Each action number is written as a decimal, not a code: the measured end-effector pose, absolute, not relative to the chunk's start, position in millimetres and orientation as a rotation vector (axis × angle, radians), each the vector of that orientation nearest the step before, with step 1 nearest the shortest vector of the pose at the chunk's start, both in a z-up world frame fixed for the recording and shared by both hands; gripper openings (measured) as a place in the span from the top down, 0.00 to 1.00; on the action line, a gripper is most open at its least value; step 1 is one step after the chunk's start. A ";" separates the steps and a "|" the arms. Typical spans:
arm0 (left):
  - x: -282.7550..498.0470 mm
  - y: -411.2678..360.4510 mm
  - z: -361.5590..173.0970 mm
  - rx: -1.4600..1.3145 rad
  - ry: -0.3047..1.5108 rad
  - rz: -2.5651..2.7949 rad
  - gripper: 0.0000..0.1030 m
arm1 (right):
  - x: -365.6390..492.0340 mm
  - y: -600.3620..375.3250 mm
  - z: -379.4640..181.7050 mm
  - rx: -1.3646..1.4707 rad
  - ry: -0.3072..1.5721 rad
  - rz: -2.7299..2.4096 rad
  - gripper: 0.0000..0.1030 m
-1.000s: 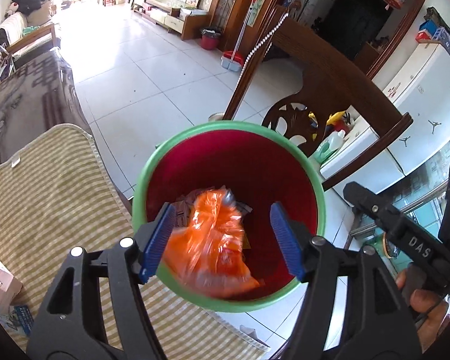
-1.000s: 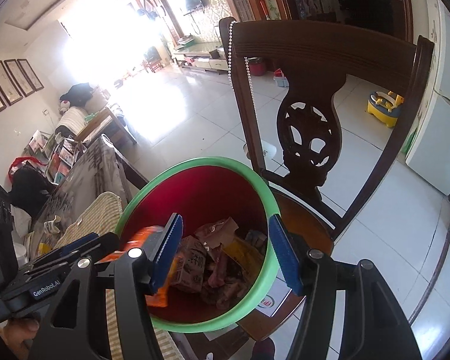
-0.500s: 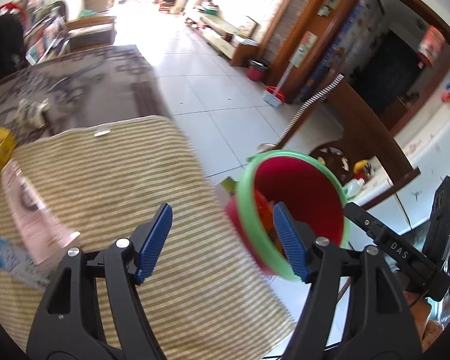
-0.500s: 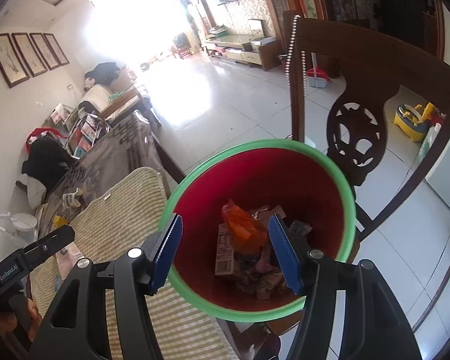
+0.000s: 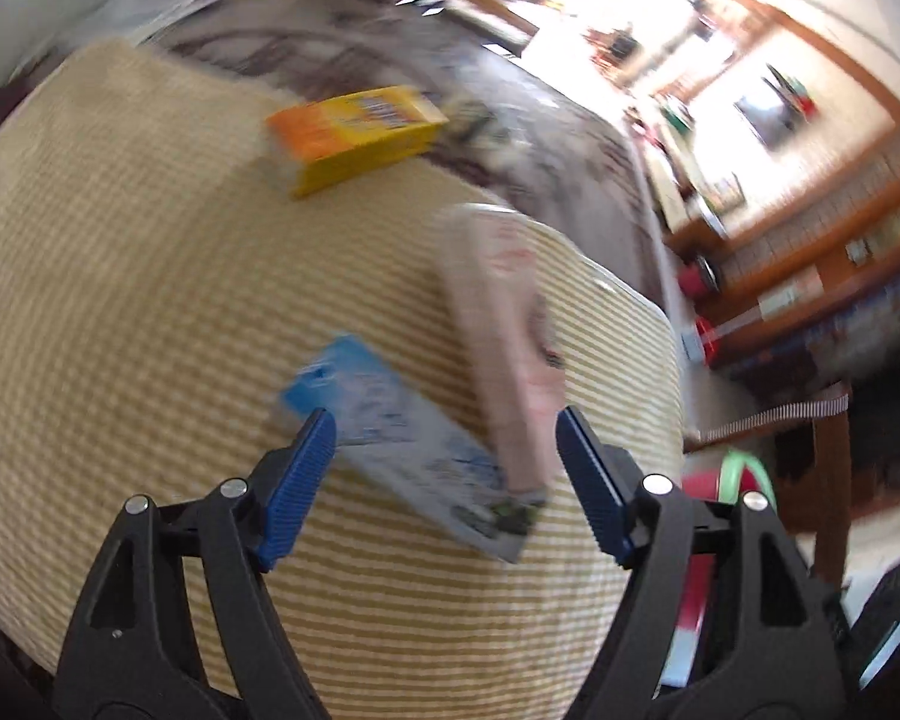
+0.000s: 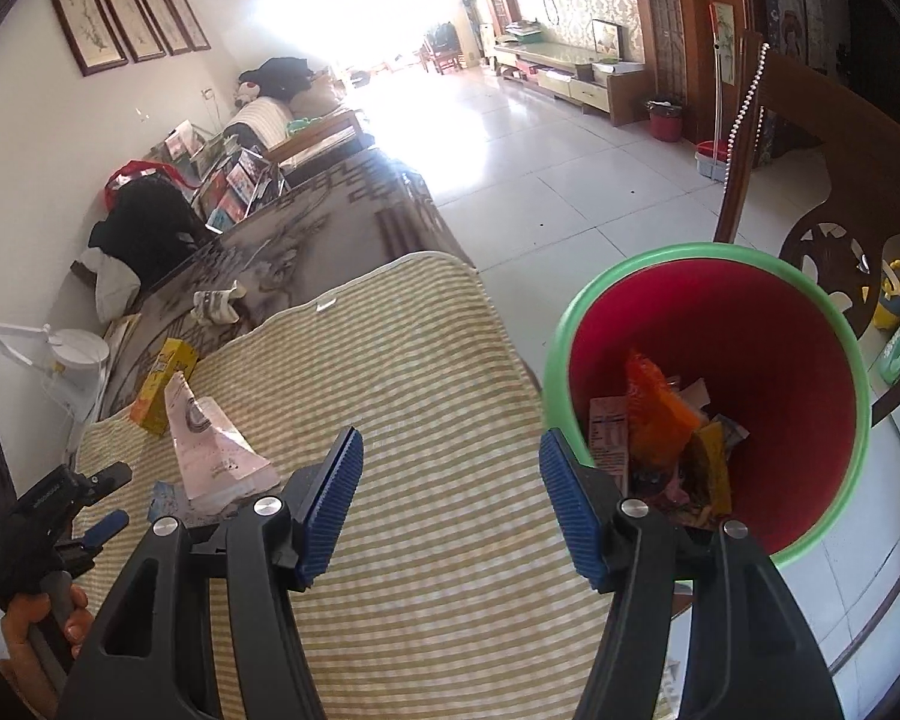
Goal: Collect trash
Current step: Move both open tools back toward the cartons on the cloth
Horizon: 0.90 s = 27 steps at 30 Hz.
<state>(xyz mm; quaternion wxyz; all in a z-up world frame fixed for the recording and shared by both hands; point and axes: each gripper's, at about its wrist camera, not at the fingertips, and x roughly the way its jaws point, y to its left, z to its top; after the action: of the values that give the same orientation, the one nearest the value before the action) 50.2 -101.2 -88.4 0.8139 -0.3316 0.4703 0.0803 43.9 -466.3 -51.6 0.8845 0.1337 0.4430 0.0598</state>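
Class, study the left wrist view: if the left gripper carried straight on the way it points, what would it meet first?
Most likely the blue packet lying on the striped mat; the left gripper, jaws opening and empty, points down at it. Blur leaves depth uncertain.

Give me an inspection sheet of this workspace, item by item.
Surface: striped yellow mat laid over a patterned tablecloth.
Job's things: blue packet, pink pouch and yellow box lie on the mat; red bin with a green rim beside the table holds wrappers, one orange.
Clutter: crumpled striped cloth on the tablecloth.
Grippers: left gripper empty, jaws opening above the blue packet; right gripper open, empty, over the mat.
Cables: nothing seen.
Surroundings: wooden chair behind the bin, tiled floor, framed pictures on the wall.
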 end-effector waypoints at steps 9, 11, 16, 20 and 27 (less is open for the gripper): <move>83.2 -97.3 -127.0 -0.833 1.161 0.131 0.23 | 30.2 -418.4 -51.0 0.248 0.938 0.134 0.42; 88.9 -100.1 -138.9 -0.823 1.205 0.109 0.23 | 26.1 -417.4 -50.4 0.248 0.939 0.117 0.42; 98.7 -114.4 -149.6 -0.764 1.250 0.041 0.27 | 16.9 -421.2 -50.7 0.265 0.939 0.066 0.42; 105.6 -114.0 -151.7 -0.765 1.256 -0.043 0.52 | 15.2 -423.3 -52.2 0.286 0.942 0.041 0.42; 95.1 -95.0 -140.3 -0.688 1.230 -0.125 0.82 | 23.9 -391.5 -54.9 0.266 0.955 0.109 0.42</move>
<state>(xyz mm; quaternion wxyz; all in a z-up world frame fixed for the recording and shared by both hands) 95.1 -95.0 -140.3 0.7600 -0.3161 0.5649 -0.0576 23.9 -391.5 -54.9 0.8783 0.1276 0.4577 0.0524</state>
